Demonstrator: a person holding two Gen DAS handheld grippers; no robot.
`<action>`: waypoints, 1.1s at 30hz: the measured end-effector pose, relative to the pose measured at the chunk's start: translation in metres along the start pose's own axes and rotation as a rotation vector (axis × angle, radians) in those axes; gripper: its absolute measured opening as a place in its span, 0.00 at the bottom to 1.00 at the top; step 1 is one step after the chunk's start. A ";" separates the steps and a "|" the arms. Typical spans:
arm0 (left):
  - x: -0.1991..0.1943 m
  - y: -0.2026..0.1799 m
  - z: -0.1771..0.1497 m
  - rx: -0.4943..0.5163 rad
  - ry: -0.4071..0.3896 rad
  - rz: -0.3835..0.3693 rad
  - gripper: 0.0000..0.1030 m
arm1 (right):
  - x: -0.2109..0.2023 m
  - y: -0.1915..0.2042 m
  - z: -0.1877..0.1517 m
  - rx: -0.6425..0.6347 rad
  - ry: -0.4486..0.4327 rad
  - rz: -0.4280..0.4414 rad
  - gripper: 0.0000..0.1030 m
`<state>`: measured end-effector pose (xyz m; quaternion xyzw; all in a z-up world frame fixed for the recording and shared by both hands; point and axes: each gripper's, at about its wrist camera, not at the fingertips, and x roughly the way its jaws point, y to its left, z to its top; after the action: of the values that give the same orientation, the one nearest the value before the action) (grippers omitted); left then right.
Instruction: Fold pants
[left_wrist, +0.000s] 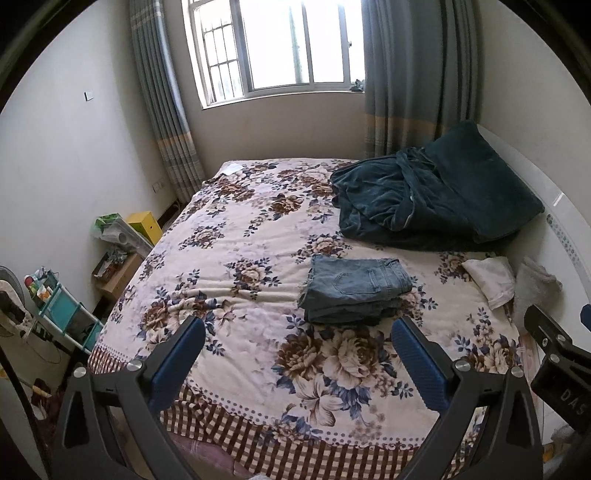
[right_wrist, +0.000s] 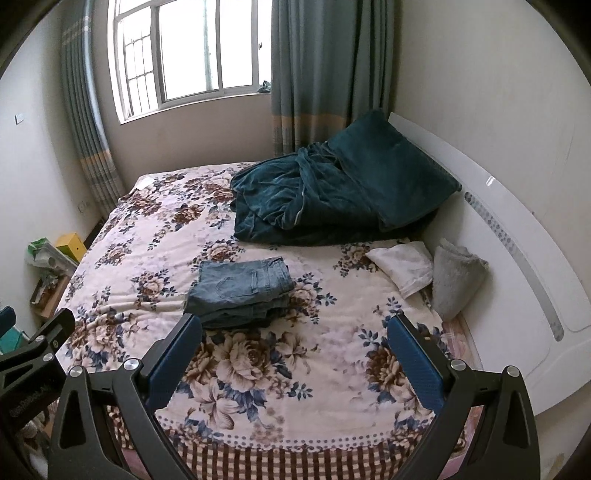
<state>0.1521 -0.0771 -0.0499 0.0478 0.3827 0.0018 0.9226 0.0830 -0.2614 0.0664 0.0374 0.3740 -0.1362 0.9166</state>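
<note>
A pair of blue jeans (left_wrist: 356, 290) lies folded in a compact stack on the floral bedspread (left_wrist: 240, 258), back pocket up. It also shows in the right wrist view (right_wrist: 240, 293). My left gripper (left_wrist: 298, 325) is open and empty, held above the near part of the bed, short of the jeans. My right gripper (right_wrist: 294, 323) is open and empty too, beside the left one, with the jeans just beyond its left finger (right_wrist: 177, 354). Part of the right gripper's body shows at the right edge of the left wrist view (left_wrist: 557, 358).
A dark teal blanket and pillow (right_wrist: 332, 195) lie piled at the head of the bed. A white cloth (right_wrist: 404, 267) and a grey fluffy towel (right_wrist: 456, 278) lie by the white headboard (right_wrist: 517, 236). Boxes and a shelf (left_wrist: 62, 310) stand on the floor left of the bed.
</note>
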 end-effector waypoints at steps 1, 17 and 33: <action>0.000 0.000 0.000 0.000 0.001 -0.001 1.00 | 0.000 0.000 0.000 0.000 0.001 0.002 0.99; 0.006 0.006 0.000 -0.011 0.020 -0.027 1.00 | 0.003 0.004 -0.013 0.004 0.005 0.000 0.99; 0.005 0.001 0.008 0.012 0.003 -0.016 1.00 | 0.004 0.005 -0.014 0.003 0.006 0.008 0.99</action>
<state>0.1614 -0.0762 -0.0476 0.0501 0.3844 -0.0080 0.9218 0.0776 -0.2553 0.0534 0.0408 0.3762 -0.1331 0.9160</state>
